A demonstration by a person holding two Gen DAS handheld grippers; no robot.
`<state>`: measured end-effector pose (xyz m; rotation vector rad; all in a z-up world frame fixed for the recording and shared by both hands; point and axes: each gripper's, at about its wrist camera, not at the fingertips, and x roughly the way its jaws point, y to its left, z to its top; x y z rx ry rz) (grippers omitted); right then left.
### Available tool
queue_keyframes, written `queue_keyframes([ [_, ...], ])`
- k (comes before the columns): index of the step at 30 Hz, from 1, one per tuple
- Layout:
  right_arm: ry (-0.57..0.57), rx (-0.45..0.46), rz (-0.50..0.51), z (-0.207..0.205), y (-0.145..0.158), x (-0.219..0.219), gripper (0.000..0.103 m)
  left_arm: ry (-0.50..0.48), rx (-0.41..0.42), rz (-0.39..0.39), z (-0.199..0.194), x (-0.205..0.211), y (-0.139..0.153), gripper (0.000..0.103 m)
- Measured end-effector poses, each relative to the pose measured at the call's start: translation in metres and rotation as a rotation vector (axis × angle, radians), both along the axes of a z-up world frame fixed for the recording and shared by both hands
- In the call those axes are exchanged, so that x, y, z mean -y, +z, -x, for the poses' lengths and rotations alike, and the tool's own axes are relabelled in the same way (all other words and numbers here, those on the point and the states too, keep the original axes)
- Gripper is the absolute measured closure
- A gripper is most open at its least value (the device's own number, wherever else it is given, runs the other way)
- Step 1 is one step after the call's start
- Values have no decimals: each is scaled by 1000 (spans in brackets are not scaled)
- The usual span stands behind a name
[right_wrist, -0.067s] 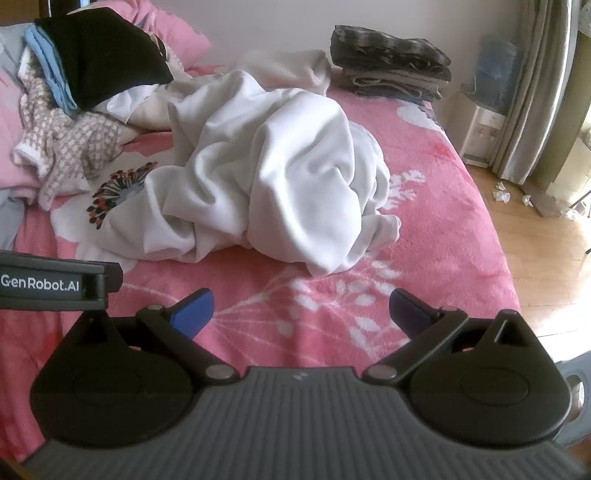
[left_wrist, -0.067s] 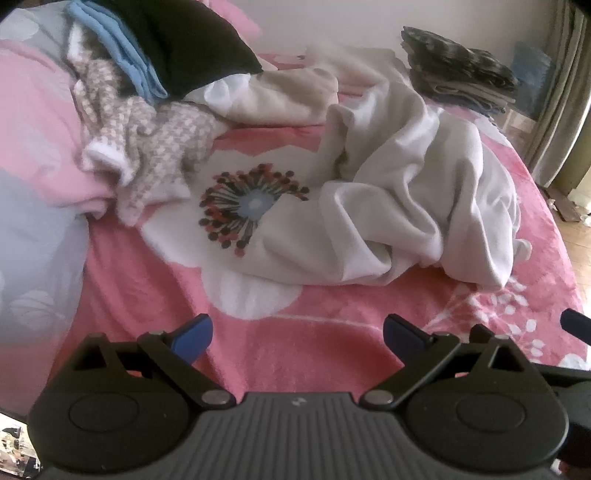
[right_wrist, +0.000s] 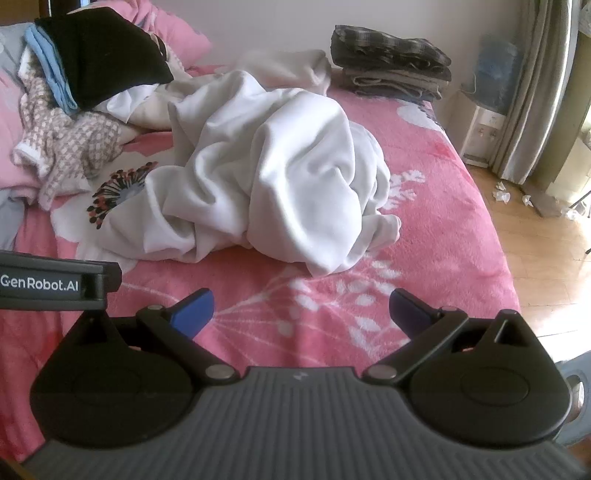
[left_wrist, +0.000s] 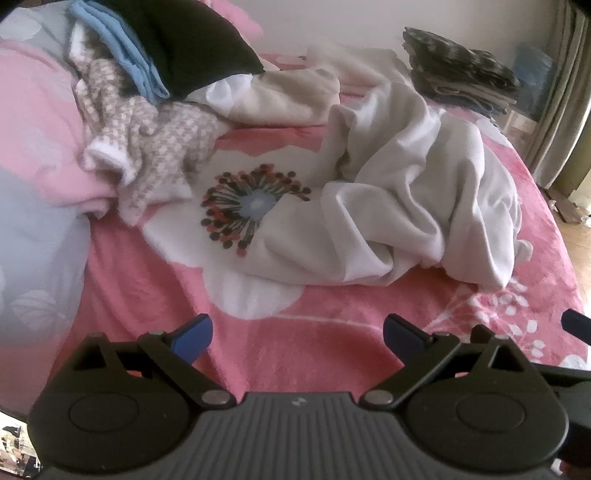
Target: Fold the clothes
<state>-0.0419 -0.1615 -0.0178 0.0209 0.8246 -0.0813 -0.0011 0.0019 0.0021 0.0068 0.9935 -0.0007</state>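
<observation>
A crumpled white garment (right_wrist: 273, 173) lies heaped near the middle of the bed (right_wrist: 436, 236), which is covered with a pink blanket printed with large white flowers. The heap bunches highest toward the bed's right edge, and one flatter flap (left_wrist: 295, 243) spreads toward the left, partly covering a printed flower with a dark-dotted centre (left_wrist: 255, 206).

Toward the head of the bed on the left, an unfolded pile sits against a pink pillow (right_wrist: 177, 33): a brown-and-white checked garment (right_wrist: 62, 147) at the front, a light blue piece (right_wrist: 48, 70) above it, and a black piece (right_wrist: 103, 55) on top. A cream garment (left_wrist: 291, 96) lies just behind the white heap, touching it. At the far right corner of the bed stands a neat stack of folded dark clothes (right_wrist: 388, 62); the pattern on the top piece may be a plaid, though the blur makes it hard to tell.

The left gripper (left_wrist: 297, 338) hangs over the near edge of the bed, angled down toward the blanket, its blue-padded jaws spread wide with nothing between them. The right gripper (right_wrist: 301, 310) hangs just beside it, over the bed's near right part, jaws likewise fully apart and empty. Both are well apart from the white garment.

Beyond the bed's right edge are a wooden floor (right_wrist: 535, 258), a curtain (right_wrist: 543, 85) and a water dispenser (right_wrist: 487, 107) by the wall.
</observation>
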Motion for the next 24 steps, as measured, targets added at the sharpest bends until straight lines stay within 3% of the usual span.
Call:
queue_keyframes([
  [24,-64,-27,-4,-6,1,8,1,46,9,-47,0,-12,3,3],
])
